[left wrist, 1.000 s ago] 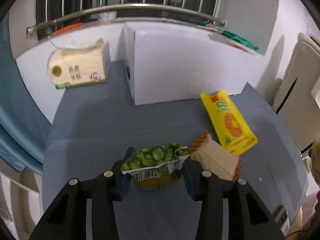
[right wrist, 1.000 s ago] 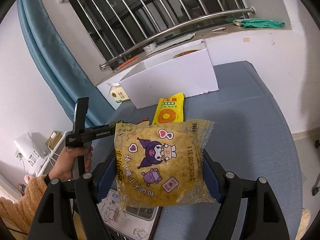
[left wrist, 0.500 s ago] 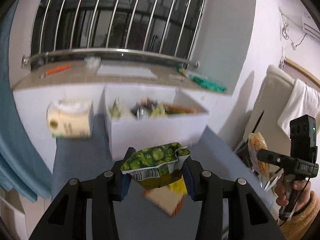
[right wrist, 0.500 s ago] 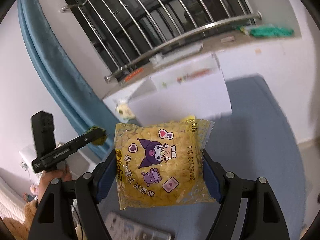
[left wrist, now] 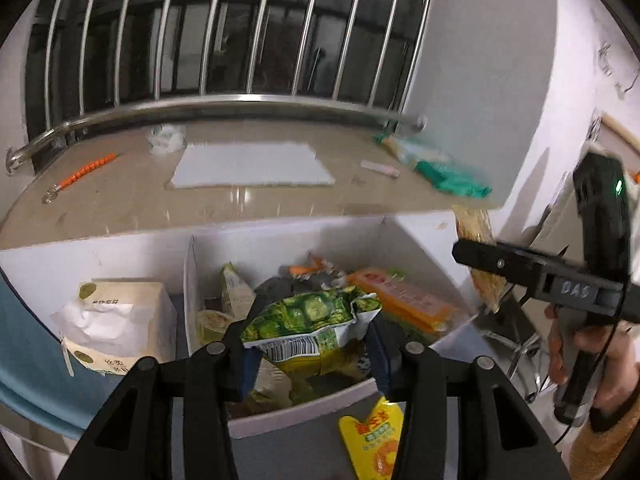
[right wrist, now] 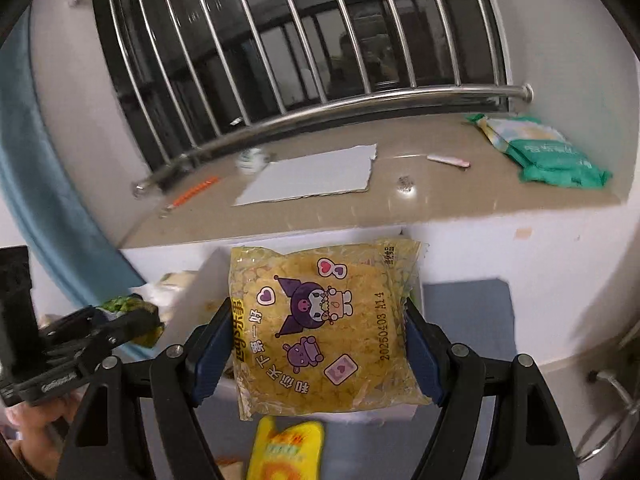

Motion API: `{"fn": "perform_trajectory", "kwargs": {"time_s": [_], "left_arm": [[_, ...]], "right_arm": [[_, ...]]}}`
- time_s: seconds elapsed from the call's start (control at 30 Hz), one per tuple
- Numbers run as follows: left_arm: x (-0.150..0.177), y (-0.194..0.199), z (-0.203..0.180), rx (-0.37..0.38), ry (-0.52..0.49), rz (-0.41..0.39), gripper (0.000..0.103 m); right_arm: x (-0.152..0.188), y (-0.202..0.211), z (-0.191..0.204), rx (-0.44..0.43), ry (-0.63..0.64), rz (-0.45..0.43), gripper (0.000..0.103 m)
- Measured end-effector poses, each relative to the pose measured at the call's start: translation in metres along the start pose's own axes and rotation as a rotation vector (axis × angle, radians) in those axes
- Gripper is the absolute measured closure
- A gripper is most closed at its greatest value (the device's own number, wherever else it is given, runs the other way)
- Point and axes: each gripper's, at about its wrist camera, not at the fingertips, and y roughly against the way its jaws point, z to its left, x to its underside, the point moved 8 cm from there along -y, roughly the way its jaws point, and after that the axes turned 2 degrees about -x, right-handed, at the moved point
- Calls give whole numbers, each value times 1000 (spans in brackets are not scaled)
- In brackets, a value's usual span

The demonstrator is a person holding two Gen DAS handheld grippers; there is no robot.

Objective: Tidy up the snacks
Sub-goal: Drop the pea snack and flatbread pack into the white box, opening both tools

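Note:
My left gripper (left wrist: pixel 310 340) is shut on a green pea snack bag (left wrist: pixel 308 320) and holds it above the open white box (left wrist: pixel 304 414), which holds several snack packets. My right gripper (right wrist: pixel 320 344) is shut on a yellow cartoon-printed snack bag (right wrist: pixel 324 328), held in the air before the box's right end. The right gripper also shows at the right of the left wrist view (left wrist: pixel 480 256). The left gripper with its green bag shows at the left of the right wrist view (right wrist: pixel 116 320). A yellow snack packet (left wrist: pixel 374 440) lies on the blue table in front of the box.
A tissue pack (left wrist: pixel 116 324) stands left of the box. Behind the box runs a stone window sill (left wrist: pixel 240 196) with a white sheet (left wrist: pixel 248 166), an orange tool, a green packet (right wrist: pixel 552 156) and a steel rail (left wrist: pixel 224 106).
Both grippers have risen and moved toward the box with their bags. The left one now looks down into the open box; the brown packet has dropped out of view.

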Motion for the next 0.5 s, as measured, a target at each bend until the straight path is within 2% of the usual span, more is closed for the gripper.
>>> {"fn": "perform_trajectory", "kwargs": {"time_s": [0.03,0.07,0.1,0.13,0.2,0.23,0.5], "left_arm": [[3,-6,1,-12,-3,26,15],[5,-10,2,-27,-5,36,0],[6,-10,3,-44,-5,26,0],[9,-9,4,-44,-9,24,0],[15,-6,6,-51,-19,25,0],[18,-3,7,-59,-23,21,0],[27,23,5,-60,-19,-16,0]], "right_arm": [[-1,-7,0,-2,8,22,16],[-4,-17,-1,33,24,44,11],[-4,-17,-1,33,24,44,0],[-7,-20,-7,110,36,32,0],[-8,-18,-7,108,35,8,0],[-6,-13,-6,67,23,-9,0],[1,19,1,55,53,-61,0]]}}
